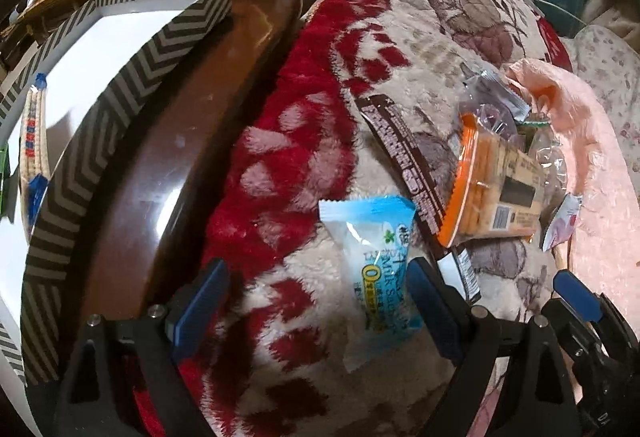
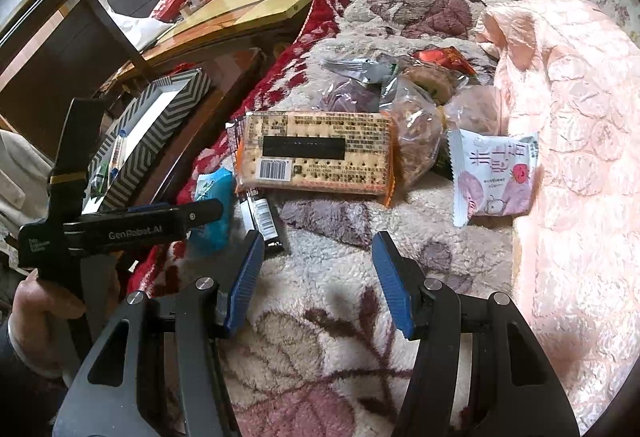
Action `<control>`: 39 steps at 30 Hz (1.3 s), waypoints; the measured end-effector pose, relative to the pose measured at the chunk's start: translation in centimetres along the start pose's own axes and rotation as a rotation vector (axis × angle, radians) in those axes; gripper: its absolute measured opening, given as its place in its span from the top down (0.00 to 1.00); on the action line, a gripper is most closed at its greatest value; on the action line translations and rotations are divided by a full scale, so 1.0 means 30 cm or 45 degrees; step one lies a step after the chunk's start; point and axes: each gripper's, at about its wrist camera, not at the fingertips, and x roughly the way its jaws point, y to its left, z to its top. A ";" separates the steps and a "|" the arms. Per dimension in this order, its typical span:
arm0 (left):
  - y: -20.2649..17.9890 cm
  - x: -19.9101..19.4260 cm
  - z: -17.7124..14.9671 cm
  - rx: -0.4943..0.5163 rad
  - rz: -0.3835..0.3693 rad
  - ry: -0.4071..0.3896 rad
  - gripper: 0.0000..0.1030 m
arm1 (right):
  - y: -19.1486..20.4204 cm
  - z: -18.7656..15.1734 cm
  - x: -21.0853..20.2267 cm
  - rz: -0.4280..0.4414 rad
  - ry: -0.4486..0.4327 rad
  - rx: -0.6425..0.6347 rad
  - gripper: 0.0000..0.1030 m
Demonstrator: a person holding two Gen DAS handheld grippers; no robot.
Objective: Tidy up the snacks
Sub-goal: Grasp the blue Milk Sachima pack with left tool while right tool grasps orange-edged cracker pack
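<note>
Your left gripper (image 1: 316,301) is close to you with its blue fingers (image 1: 202,301) spread wide, and the blue milk snack packet (image 1: 370,273) lies on the fluffy blanket (image 1: 280,157) between them, near the finger at 3 o'clock; you cannot tell if it touches. Your right gripper (image 2: 318,281) has its fingers (image 2: 246,277) spread wide too, with only blanket between them. Just past the blue packet, at 1 o'clock in the left view, a dark brown snack bar (image 1: 404,161) lies flat, and the big cracker pack (image 1: 492,189) with the orange edge sits beside it. In the right view the cracker pack (image 2: 316,153) is at 12 o'clock, and a white and pink packet (image 2: 492,177) rests at 2 o'clock against the pink quilt (image 2: 572,157). Behind the crackers is a pile of clear bags of cookies (image 2: 416,117) and a small red packet (image 2: 440,59). Far off at 10 o'clock in the left view, the zigzag striped box (image 1: 132,77) sits on the brown table (image 1: 180,141), with a long snack pack (image 1: 34,141) already inside.
</note>
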 end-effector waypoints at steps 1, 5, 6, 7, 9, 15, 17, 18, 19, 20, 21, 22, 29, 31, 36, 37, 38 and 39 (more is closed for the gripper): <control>-0.008 0.002 0.003 0.008 -0.001 -0.001 0.11 | 0.003 0.005 0.004 -0.002 0.001 -0.008 0.45; -0.035 0.014 0.003 0.037 -0.011 0.014 0.11 | 0.015 0.036 0.008 -0.020 -0.003 -0.073 0.45; -0.041 0.017 0.001 0.047 -0.011 0.017 0.13 | 0.022 0.048 0.008 -0.034 -0.007 -0.117 0.44; -0.047 0.018 -0.002 0.062 -0.006 0.011 0.22 | 0.032 0.062 0.009 -0.052 -0.014 -0.179 0.39; -0.060 0.023 -0.008 0.102 0.024 0.006 0.38 | 0.049 0.086 0.017 -0.076 -0.014 -0.303 0.37; -0.049 0.022 0.002 0.109 0.015 0.006 0.40 | 0.086 0.149 0.061 -0.095 0.032 -0.624 0.33; -0.047 0.023 0.005 0.108 0.012 0.009 0.40 | 0.109 0.156 0.080 -0.099 0.057 -0.779 0.29; -0.047 0.024 0.005 0.106 0.013 0.012 0.40 | 0.123 0.153 0.089 -0.106 0.066 -0.862 0.29; -0.047 0.026 0.005 0.103 0.014 0.014 0.40 | 0.135 0.149 0.095 -0.124 0.066 -0.930 0.25; -0.048 0.027 0.005 0.101 0.015 0.015 0.40 | 0.148 0.146 0.103 -0.150 0.065 -1.013 0.23; -0.051 0.027 0.005 0.101 0.018 0.017 0.39 | 0.157 0.143 0.108 -0.161 0.066 -1.069 0.23; -0.052 0.028 0.006 0.102 0.022 0.019 0.38 | 0.166 0.143 0.117 -0.163 0.069 -1.128 0.23; -0.063 0.040 0.015 0.101 0.035 0.033 0.31 | 0.160 0.158 0.212 -0.189 0.151 -1.272 0.23; -0.064 0.044 0.017 0.103 0.035 0.032 0.31 | 0.143 0.170 0.232 -0.157 0.190 -1.231 0.25; -0.056 0.036 0.009 0.114 0.019 0.006 0.44 | 0.119 0.186 0.230 -0.153 0.181 -1.065 0.37; -0.048 0.030 0.008 0.109 0.016 0.002 0.53 | 0.116 0.185 0.227 -0.157 0.178 -1.027 0.37; -0.041 0.024 0.007 0.104 0.017 -0.003 0.58 | 0.110 0.186 0.224 -0.158 0.174 -0.987 0.37; -0.031 0.017 0.008 0.095 0.014 -0.007 0.65 | 0.103 0.189 0.219 -0.155 0.170 -0.936 0.37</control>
